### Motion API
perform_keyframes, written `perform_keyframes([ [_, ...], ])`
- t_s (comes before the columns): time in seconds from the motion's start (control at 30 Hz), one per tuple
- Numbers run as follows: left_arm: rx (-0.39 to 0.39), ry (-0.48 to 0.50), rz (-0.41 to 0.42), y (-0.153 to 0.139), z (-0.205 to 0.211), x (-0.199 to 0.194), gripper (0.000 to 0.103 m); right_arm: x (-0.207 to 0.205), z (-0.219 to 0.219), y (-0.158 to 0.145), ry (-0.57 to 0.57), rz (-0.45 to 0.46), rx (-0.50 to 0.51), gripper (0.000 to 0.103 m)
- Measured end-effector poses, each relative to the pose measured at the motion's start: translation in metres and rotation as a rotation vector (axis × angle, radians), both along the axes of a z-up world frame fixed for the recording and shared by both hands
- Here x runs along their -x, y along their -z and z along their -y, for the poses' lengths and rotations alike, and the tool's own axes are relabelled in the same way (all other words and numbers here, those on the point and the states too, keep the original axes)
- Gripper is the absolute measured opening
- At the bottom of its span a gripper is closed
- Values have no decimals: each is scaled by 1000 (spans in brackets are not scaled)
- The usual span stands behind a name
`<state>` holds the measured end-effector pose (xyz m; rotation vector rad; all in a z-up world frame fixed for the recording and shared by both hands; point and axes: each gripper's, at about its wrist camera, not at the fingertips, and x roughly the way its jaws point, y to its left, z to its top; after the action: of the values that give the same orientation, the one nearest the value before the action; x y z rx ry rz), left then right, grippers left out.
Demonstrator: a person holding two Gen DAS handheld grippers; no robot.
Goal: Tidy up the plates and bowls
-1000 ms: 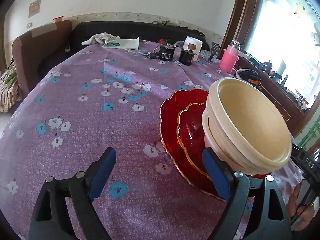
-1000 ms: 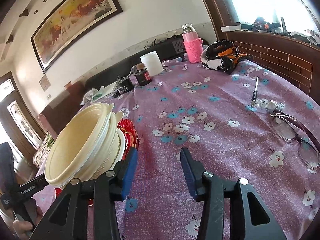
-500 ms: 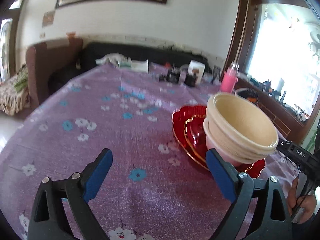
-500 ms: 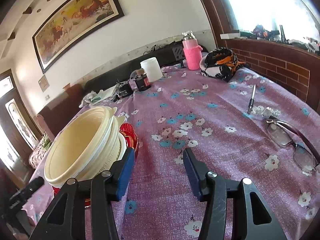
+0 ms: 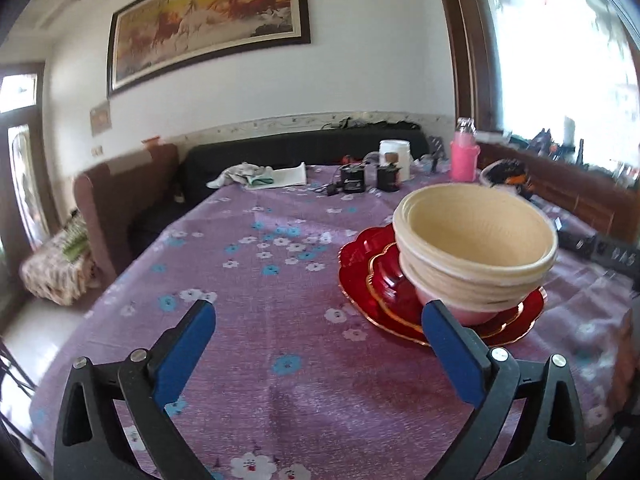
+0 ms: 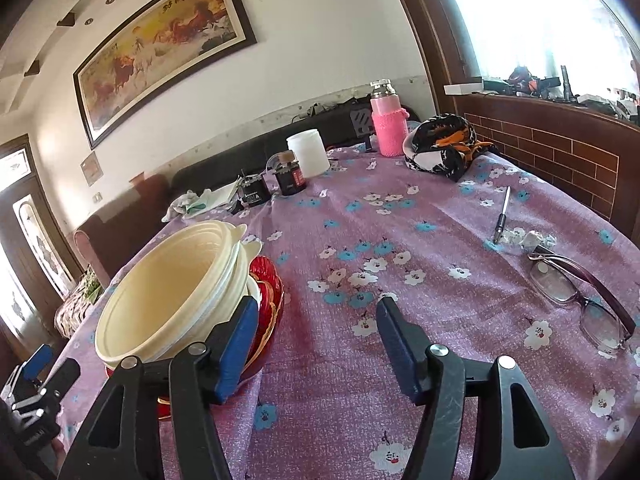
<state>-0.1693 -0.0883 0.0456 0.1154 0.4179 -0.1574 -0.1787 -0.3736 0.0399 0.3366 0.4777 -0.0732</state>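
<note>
Sitting upright, mouths up, bowl stack [image 5: 476,256] on red plates [image 5: 360,280]; L gripper [image 5: 316,336] & R gripper [image 6: 316,336] opening, both empty.

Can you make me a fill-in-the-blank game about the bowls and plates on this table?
1. The cream bowls are stacked on ____ plates.
2. The tablecloth is purple with a ____ pattern.
3. The bottle at the far edge wears a knitted ____ sleeve.
4. Near the pen lies a pair of ____.

Missing words: red; flower; pink; glasses
</note>
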Motion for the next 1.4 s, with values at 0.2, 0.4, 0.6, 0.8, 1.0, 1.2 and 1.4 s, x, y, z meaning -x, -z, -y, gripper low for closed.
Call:
perform_keyframes([
  [0.2,-23,10,10,2,2,4,103,2,-2,-1,2,9,13,76],
  [0.4,-58,-13,20,3,6,4,103,4,-3,-2,11,12,24,84],
  [0.6,-97,-36,20,4,11,3,103,6,-8,-5,20,18,57,92],
  [0.8,-115,-31,44,3,12,9,103,6,-16,-5,11,3,89,92],
  [1.0,-144,-44,30,5,15,8,103,7,-16,-4,15,1,85,93],
  [1.2,-143,-61,-20,8,13,2,103,7,-15,-3,13,0,75,93],
  [1.4,-103,-66,-89,11,4,-8,103,7,-13,-3,14,-1,71,93],
])
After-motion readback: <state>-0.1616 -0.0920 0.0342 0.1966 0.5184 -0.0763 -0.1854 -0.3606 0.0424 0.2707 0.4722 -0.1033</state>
